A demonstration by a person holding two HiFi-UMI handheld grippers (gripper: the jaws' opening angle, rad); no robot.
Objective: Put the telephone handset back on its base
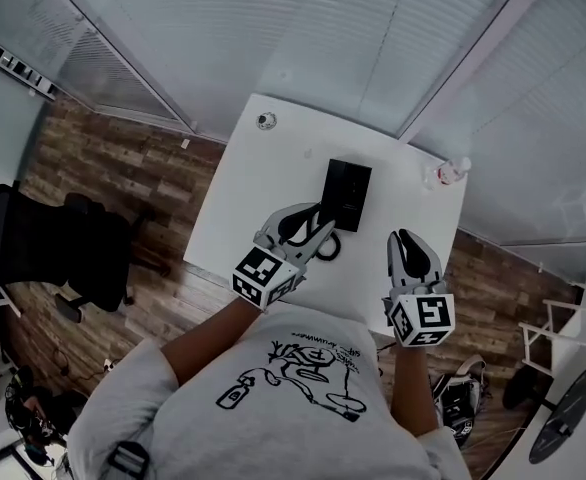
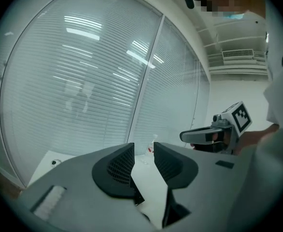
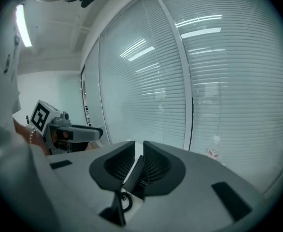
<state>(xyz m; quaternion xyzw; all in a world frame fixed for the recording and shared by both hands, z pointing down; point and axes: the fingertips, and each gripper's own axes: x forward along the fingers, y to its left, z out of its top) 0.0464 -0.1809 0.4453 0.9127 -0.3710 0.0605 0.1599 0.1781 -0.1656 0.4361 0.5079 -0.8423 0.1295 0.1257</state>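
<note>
Aloft, left gripper (image 1: 315, 226) (right gripper (image 1: 406, 240) alongside)

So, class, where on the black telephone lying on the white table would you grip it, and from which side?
Probably across its two long edges, mid-length, from above. The telephone lies flat on the table as a narrow rectangle, so the short span suits a tool; its coiled cord crowds the near end.
</note>
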